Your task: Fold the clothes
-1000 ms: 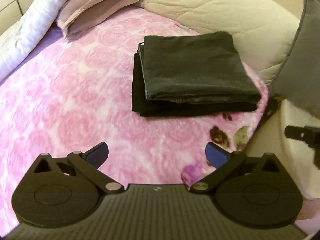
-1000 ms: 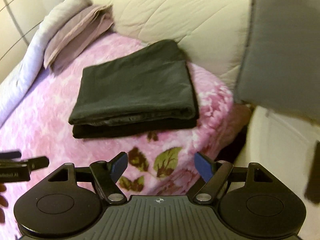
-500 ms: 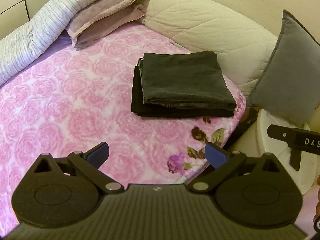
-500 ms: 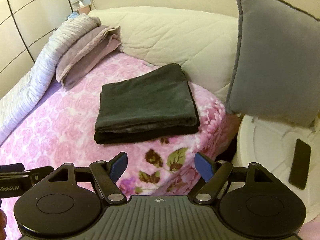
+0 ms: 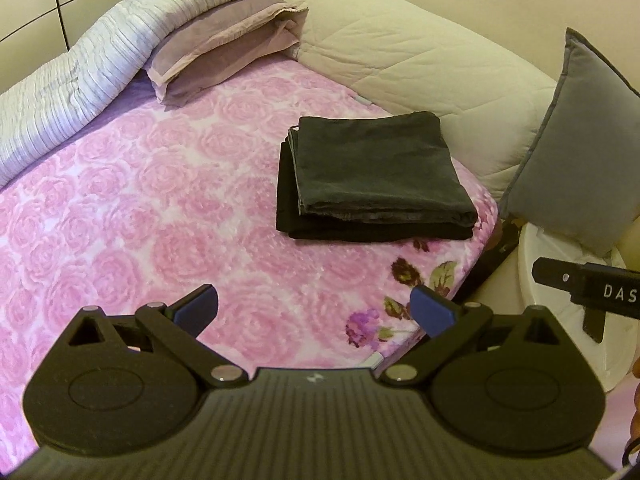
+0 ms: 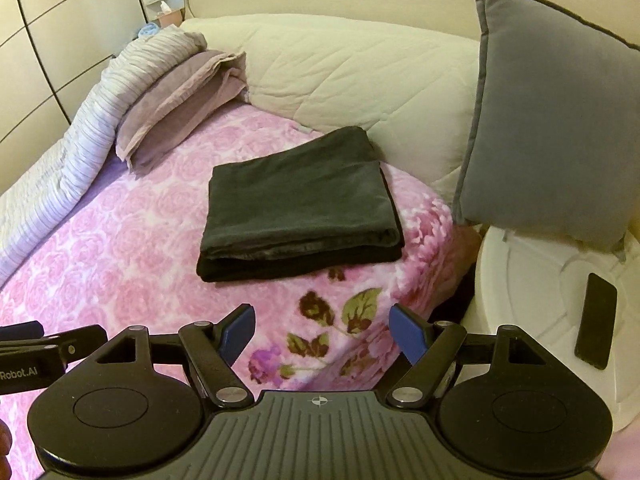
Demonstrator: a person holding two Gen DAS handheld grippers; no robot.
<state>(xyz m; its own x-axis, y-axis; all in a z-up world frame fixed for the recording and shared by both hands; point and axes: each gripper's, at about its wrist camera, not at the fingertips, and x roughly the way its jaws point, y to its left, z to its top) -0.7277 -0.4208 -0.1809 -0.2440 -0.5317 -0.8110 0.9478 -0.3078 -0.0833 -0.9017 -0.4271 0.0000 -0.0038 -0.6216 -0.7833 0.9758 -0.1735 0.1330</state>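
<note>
Left wrist view: left gripper [image 5: 314,308] spread wide, empty, hovering over the pink rose blanket [image 5: 132,208], well short of the clothes. Right wrist view: right gripper [image 6: 320,330] likewise wide open, nothing held. Folded dark garments [image 5: 372,178] stacked two high near the bed's right corner, grey piece on top of a black one, edges roughly squared, back edge against the cream quilted bolster [image 5: 400,52].

Folding looks finished, or nearly. For a tidy result: check alignment of the top piece, slightly offset from the lower at the left side; press flat rather than pinch; lift from beneath both layers if moving.

Nearby: grey cushion [image 6: 548,120] leaning on a white round stand [image 6: 532,280], dark phone [image 6: 595,320] lying there, lilac pillow [image 5: 224,46] and striped duvet [image 5: 80,76] farther back. Nothing between grippers and stack.
</note>
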